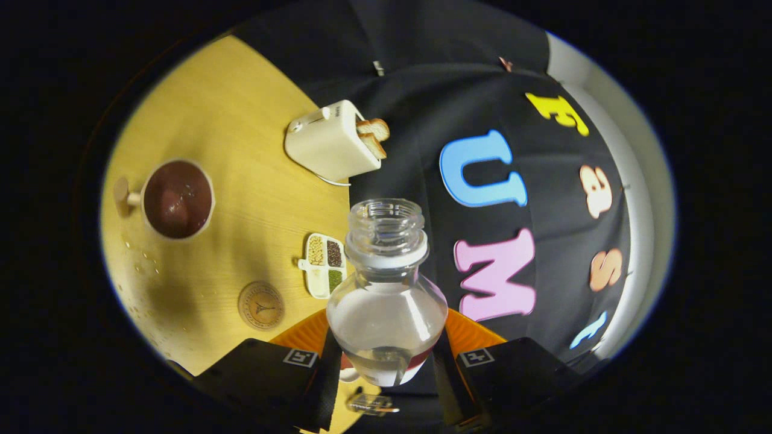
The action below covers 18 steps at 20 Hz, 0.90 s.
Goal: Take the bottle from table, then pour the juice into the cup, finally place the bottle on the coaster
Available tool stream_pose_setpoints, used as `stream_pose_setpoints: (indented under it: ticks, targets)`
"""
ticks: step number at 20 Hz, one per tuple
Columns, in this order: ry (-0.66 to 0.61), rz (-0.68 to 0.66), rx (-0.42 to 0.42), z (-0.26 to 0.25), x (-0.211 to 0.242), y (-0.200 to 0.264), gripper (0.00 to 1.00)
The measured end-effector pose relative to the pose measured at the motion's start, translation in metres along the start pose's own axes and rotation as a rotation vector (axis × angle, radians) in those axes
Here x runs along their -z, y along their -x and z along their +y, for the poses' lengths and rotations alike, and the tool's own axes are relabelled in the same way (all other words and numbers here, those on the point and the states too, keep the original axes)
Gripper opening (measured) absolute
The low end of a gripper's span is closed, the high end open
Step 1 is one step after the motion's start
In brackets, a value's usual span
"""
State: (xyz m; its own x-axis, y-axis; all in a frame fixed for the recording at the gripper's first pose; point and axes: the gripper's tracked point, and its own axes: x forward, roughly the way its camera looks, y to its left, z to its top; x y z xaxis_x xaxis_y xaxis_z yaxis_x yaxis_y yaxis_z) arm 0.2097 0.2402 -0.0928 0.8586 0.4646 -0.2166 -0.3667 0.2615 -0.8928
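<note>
My gripper [386, 355] is shut on a clear uncapped bottle [386, 289], both fingers pressed on its sides. The bottle looks nearly empty, with a little liquid low in its body. The whole view is rolled sideways, so the wooden table [241, 120] stands to the left of the bottle. A white cup [177, 199] holding dark juice sits on the table, well to the left of the bottle's mouth. A round brown coaster [261, 305] lies on the table just left of the fingers, between them and the cup.
A white toaster [329, 141] with two bread slices stands at the table's far side, its cord trailing. A small white divided dish of beans and seeds [324, 265] lies next to the bottle's neck. Spilled droplets [142, 256] dot the wood near the cup.
</note>
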Motion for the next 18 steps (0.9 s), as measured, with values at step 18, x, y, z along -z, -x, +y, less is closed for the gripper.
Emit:
stream_pose_setpoints:
  ticks: [18]
  targets:
    - [-1.083,-0.011,-0.067,0.037,0.046,-0.05,0.7]
